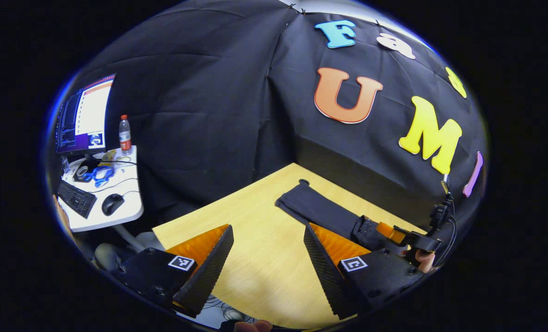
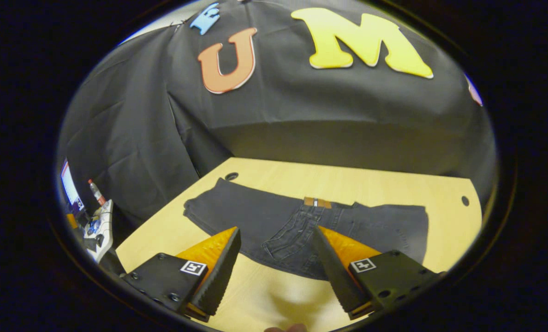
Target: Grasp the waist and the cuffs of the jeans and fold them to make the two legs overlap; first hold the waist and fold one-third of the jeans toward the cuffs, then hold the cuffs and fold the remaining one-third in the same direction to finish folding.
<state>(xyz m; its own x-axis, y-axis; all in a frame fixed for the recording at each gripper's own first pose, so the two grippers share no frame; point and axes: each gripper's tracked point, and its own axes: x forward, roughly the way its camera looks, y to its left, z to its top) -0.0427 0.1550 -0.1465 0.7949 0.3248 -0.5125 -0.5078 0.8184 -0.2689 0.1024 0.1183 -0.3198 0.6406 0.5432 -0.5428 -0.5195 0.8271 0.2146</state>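
The jeans (image 2: 301, 221) lie flat on the counter (image 2: 375, 182), legs apparently already overlapped, waist patch near the middle, so one fold toward the cuffs looks done. The right gripper (image 2: 276, 258) hovers just above the near edge, fingers spread and empty. The left gripper (image 1: 267, 258) is likewise released over bare counter. The final third remains.

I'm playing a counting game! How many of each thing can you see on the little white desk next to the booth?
Monitor: 1
Bottle: 1
Keyboard: 1
Mouse: 1
Total: 4, not counting the blurry clutter and cables in the middle of the white desk.
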